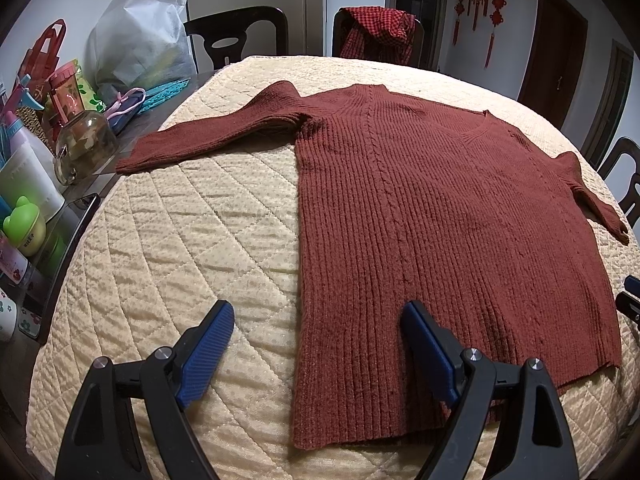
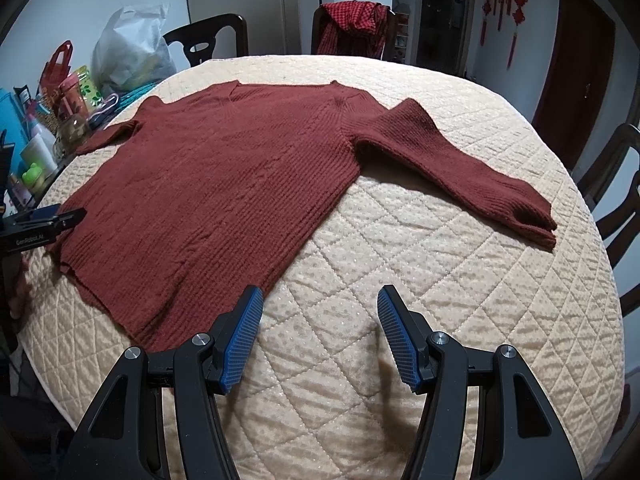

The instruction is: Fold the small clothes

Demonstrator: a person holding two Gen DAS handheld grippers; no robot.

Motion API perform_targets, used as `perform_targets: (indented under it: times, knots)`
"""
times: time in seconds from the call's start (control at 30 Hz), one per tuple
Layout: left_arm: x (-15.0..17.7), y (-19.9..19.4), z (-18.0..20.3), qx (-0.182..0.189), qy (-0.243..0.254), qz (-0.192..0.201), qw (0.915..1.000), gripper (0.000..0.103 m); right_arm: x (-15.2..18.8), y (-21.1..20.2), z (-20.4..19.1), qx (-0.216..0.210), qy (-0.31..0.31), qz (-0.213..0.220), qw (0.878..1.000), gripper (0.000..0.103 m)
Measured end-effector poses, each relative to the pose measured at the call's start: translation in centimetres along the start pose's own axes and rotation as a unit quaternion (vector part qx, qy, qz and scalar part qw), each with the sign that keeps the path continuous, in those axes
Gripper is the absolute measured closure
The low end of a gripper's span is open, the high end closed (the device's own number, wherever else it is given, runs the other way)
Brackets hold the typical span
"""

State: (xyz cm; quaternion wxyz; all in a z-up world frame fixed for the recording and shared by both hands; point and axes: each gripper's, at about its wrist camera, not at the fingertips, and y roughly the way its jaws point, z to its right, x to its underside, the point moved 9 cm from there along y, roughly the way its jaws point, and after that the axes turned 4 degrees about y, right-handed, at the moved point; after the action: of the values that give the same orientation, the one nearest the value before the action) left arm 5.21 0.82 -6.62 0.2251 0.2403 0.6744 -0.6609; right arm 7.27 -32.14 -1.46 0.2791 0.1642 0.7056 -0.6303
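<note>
A rust-red ribbed knit sweater [image 1: 420, 216] lies flat, front up, on a cream quilted cover [image 1: 180, 240], both sleeves spread out to the sides. My left gripper [image 1: 316, 312] is open and empty above the sweater's near left hem corner, its right finger over the knit. In the right wrist view the sweater [image 2: 216, 184] lies to the left, its right sleeve [image 2: 472, 168] stretched out ahead. My right gripper [image 2: 318, 300] is open and empty over the bare cover just right of the hem. The left gripper [image 2: 44, 220] shows at that view's left edge.
Bottles, cups, a glass jar [image 1: 80, 148] and bags [image 1: 140, 40] crowd the table's left side. Dark chairs [image 1: 240, 36] stand at the far edge, one draped with a red checked cloth [image 1: 380, 28]. Another chair [image 2: 616, 184] stands at the right.
</note>
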Motion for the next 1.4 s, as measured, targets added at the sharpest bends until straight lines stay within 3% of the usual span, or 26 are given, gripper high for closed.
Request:
perform_targets:
  times: [0.27, 0.83, 1.13, 1.4]
  knots:
    - [-0.5, -0.2, 0.0, 0.004, 0.001, 0.0, 1.0, 0.018, -1.2, -0.6, -1.3, -0.011, -0.012, 0.012, 1.0, 0.043]
    - [-5.5, 0.1, -2.5, -0.024, 0.002, 0.03, 0.9993, 0.018, -5.3, 1.1, -6.2, -0.039, -0.068, 0.022, 0.997, 0.043]
    - [-7.2, 3.5, -7.0, -0.052, -0.032, 0.015, 0.998, 0.018, -6.8, 3.8, -6.8, -0.042, -0.08, 0.01, 0.996, 0.043]
    - [-8.6, 5.4, -12.9, -0.04, -0.126, 0.019, 0.9911, 0.018, -7.5, 5.0, -7.3, -0.049, -0.083, 0.004, 0.995, 0.043]
